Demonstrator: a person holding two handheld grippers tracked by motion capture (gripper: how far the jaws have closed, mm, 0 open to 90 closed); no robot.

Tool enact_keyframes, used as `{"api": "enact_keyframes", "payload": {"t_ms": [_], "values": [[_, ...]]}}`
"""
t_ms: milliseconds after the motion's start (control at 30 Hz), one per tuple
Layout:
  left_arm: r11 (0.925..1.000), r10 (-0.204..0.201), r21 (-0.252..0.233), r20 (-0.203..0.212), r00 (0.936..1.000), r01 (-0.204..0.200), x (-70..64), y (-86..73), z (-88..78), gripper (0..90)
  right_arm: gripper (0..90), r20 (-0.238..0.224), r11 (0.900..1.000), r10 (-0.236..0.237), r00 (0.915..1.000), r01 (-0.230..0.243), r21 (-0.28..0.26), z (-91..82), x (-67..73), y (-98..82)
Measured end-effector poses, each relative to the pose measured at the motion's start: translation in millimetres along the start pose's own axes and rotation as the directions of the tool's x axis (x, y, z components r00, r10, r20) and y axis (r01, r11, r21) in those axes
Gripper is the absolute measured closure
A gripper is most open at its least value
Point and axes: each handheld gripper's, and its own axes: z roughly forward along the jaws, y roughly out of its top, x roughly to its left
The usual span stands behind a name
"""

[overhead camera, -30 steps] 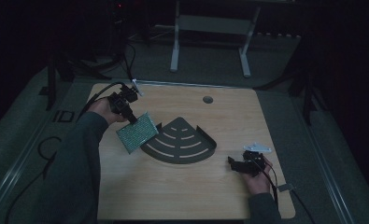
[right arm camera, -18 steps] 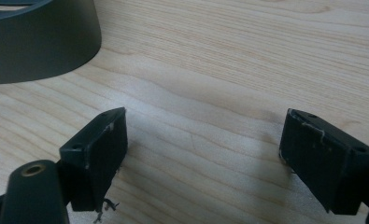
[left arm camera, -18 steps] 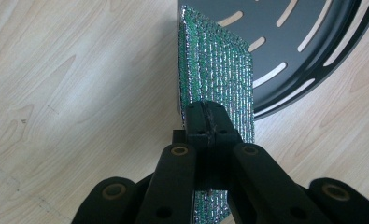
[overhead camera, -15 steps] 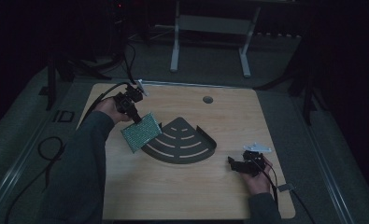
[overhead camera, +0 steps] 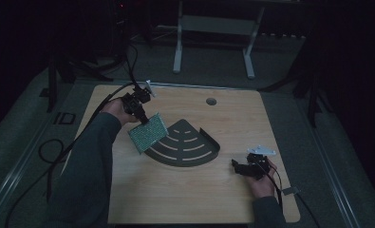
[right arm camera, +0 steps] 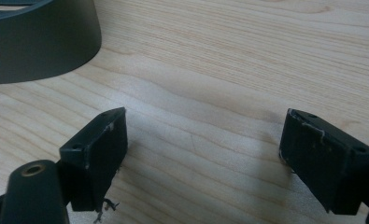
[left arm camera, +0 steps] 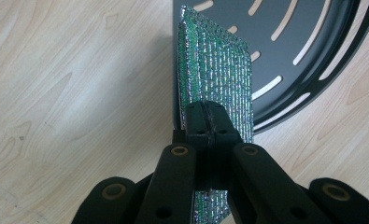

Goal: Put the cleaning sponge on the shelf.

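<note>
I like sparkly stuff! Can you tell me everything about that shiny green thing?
The shiny green pad is a flat rectangle with glittery green and silver threads woven in rows, like a scrubbing cloth. The left claw pinches one end shut, holding it tilted, its lower edge over the rim of the dark quarter-round slotted tray on the wooden table. Whether it touches the tray is unclear.

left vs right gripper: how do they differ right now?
The left gripper is shut on the green sponge; the right gripper is open, with nothing between its jaws. The left one is up by the dark tray; the right one is low on the table. Both have black jaws.
</note>
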Motion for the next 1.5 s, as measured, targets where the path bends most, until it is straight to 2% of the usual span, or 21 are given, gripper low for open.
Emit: {"api": "enact_keyframes", "payload": {"t_ms": [200, 233, 333, 833, 1000, 1233, 1500], "values": [[1.0000, -0.008, -0.005, -0.004, 1.0000, 0.008, -0.1, 4.0, 3.8, 90.0, 14.9, 0.000, 1.000, 0.000, 1.0000, 0.000, 0.000, 0.0, 0.0, 0.0], [0.9998, -0.016, -0.016, -0.016, 0.9998, 0.015, -0.3, 5.5, 5.9, 90.0, 14.9, 0.000, 1.000, 0.000, 1.0000, 0.000, 0.000, 0.0, -0.1, 0.0], [0.9995, -0.028, -0.018, -0.014, 0.9995, 0.027, 0.4, 7.1, 7.9, 90.0, 14.9, 0.000, 1.000, 0.000, 1.0000, 0.000, 0.000, 0.0, -0.1, 0.0], [0.9995, -0.023, -0.022, -0.021, 0.9995, 0.023, -2.2, 14.9, 12.2, 90.0, 14.9, -0.001, 1.000, -0.001, 1.0000, 0.001, 0.000, 0.0, -0.2, 0.0], [0.9998, -0.013, -0.014, -0.040, 0.9991, 0.013, -6.7, 22.2, 15.9, 90.0, 14.9, -0.002, 1.000, -0.003, 1.0000, 0.003, 0.000, 0.0, -0.4, 0.0], [0.9992, -0.025, -0.033, -0.048, 0.9985, 0.024, -6.7, 27.1, 19.4, 90.0, 14.9, -0.002, 1.000, -0.003, 1.0000, 0.003, 0.000, 0.0, -0.4, 0.0], [0.9991, -0.016, -0.041, -0.052, 0.9985, 0.014, -7.9, 29.9, 23.6, 90.0, 14.8, -0.003, 1.000, -0.003, 1.0000, 0.003, 0.000, 0.1, -0.5, 0.1]]}}
